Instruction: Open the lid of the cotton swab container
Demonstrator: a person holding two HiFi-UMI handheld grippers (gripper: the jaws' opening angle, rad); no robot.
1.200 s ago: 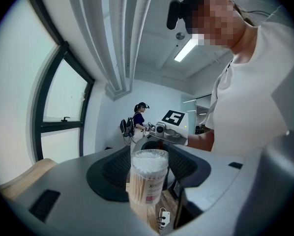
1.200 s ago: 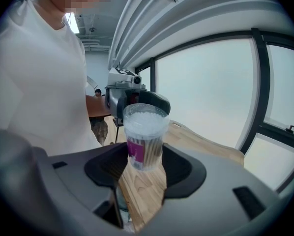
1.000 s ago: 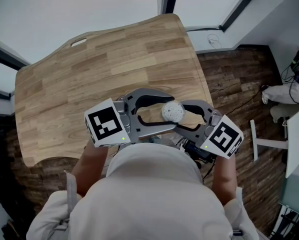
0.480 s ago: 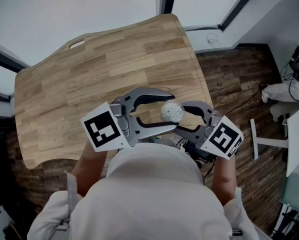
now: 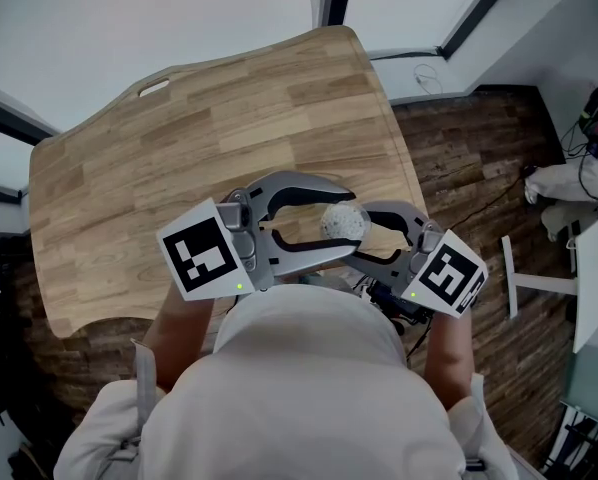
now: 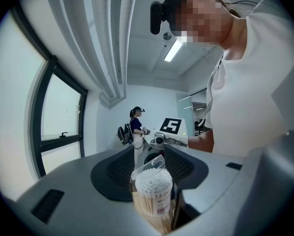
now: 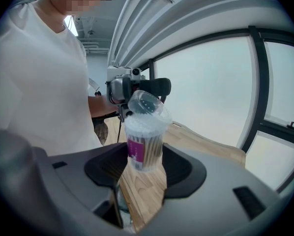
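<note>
While the right gripper clamps the container, the left gripper, jaws just closing, flanks its top without pressing; lid tilted open.

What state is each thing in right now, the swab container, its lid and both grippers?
cotton swab container: full of swabs, held in the air.
lid: flipped open, tilted up.
right gripper: shut on the cotton swab container.
left gripper: open; jaws have just been closing, container between them.
</note>
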